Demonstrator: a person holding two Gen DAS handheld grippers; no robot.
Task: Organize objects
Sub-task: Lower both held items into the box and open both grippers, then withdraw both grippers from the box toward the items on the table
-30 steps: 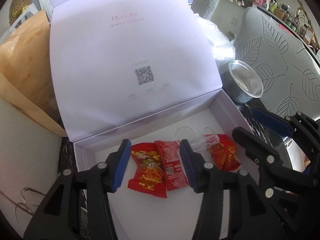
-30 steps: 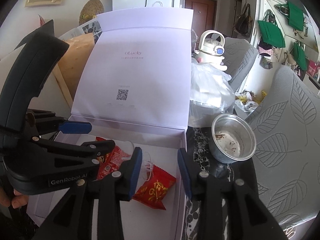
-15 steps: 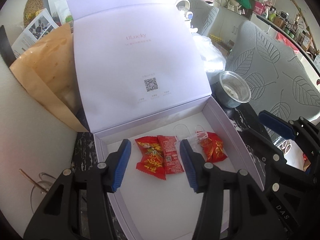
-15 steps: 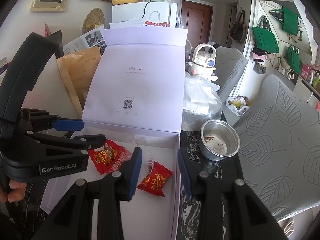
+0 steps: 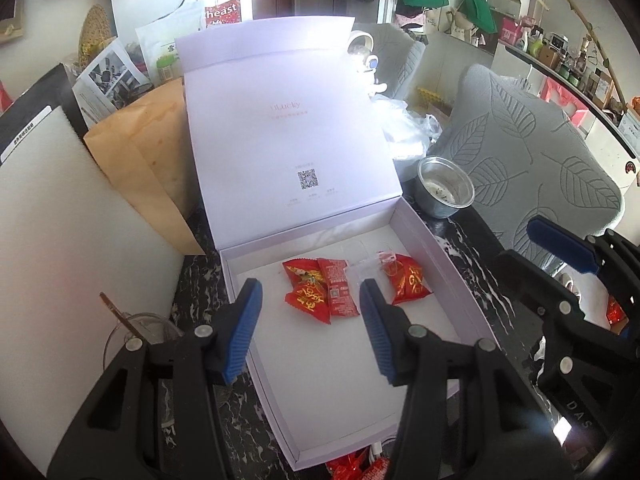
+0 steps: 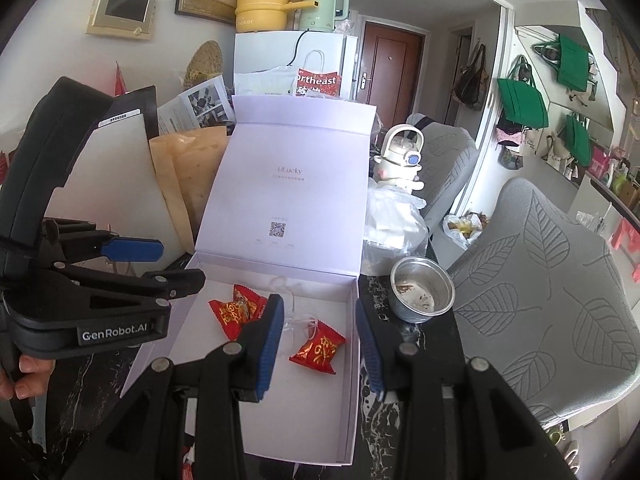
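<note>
Both grippers have drawn back and up from the pale lilac cardboard gift box (image 5: 440,248), empty and wide open. Left gripper (image 5: 310,328) sits straight behind the two overlapping red foil sweets (image 5: 320,292) on the box floor. Right gripper (image 6: 320,340) is nearer the lone red sweet (image 6: 318,348).

Both wrist cameras look down and forward from close above the open pale lilac cardboard gift box (image 5: 436,248) (image 6: 352,320), the left from its left front, the right from its right front; both share its red foil candy packets (image 5: 320,292) (image 6: 318,350) and the round steel bowl (image 5: 444,192) (image 6: 422,294).
</note>
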